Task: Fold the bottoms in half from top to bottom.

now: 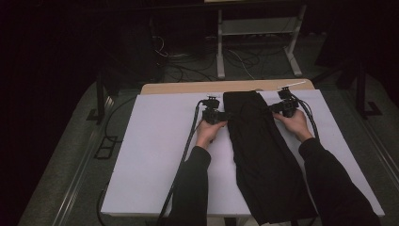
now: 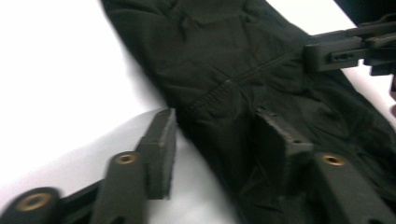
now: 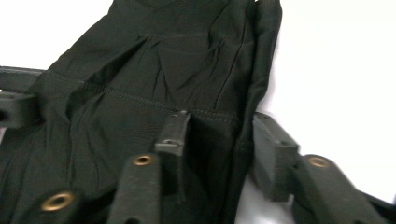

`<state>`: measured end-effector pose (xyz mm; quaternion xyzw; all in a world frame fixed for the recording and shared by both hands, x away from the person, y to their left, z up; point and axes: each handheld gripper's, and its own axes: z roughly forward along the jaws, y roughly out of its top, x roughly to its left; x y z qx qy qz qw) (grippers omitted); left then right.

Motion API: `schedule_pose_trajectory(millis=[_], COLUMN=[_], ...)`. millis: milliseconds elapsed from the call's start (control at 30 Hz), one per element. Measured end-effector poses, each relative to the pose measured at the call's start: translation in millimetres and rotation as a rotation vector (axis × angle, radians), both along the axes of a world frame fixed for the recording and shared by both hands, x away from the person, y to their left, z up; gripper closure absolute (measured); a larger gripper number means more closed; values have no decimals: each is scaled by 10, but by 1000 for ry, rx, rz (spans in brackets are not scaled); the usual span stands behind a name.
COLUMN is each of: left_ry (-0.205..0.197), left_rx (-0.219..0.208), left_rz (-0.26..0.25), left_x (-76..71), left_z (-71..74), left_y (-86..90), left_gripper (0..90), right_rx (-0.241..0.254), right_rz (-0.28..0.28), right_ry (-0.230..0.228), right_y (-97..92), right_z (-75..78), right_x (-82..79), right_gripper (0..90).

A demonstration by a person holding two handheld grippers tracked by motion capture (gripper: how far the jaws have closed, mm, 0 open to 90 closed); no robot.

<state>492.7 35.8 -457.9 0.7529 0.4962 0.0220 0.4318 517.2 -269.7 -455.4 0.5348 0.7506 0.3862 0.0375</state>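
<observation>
The white counter (image 1: 155, 160) carries a long black garment (image 1: 263, 160) lying from 12 o'clock down past the 6 o'clock edge, right of centre. Beyond the counter, on the floor at 12 o'clock, stand a white frame (image 1: 256, 42) and loose cables (image 1: 183, 70). The left claw (image 1: 225, 114) sits at the garment's 9 o'clock edge, its jaws half-closed with the hem (image 2: 219, 93) between them. The right claw (image 1: 274, 109) sits at the 3 o'clock edge, jaws likewise narrowed around a fold of cloth; whether either pinches yet is unclear
</observation>
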Motion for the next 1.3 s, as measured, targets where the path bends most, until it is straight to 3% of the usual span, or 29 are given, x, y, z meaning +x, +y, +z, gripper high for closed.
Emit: schedule_pose_trajectory(millis=[133,333,400,500,1067,1300], left_ry=[1,32,30,25,-2,-11], left_rx=[-1,-45,-48,-47,-67,-97], left_rz=[8,25,27,24,-10,-26], left_x=[0,16,16,10,-55,-113], left_z=[-15,-70,-74,-58,117,181], left_y=[-16,-31,-33,-34,-1,37], left_gripper=[654,832,853,866,871,871], right_rx=[15,-7,-13,-23,39,71], right_rz=[4,-4,2,10,20,20], right_ry=[9,15,6,-3,-26,-44], right_y=[0,48,56,65,-4,-50], right_z=[-9,7,41,87,268,310], right_x=[-6,-29,-42,-61,-173,-261], right_gripper=[708,805,822,827,830,830])
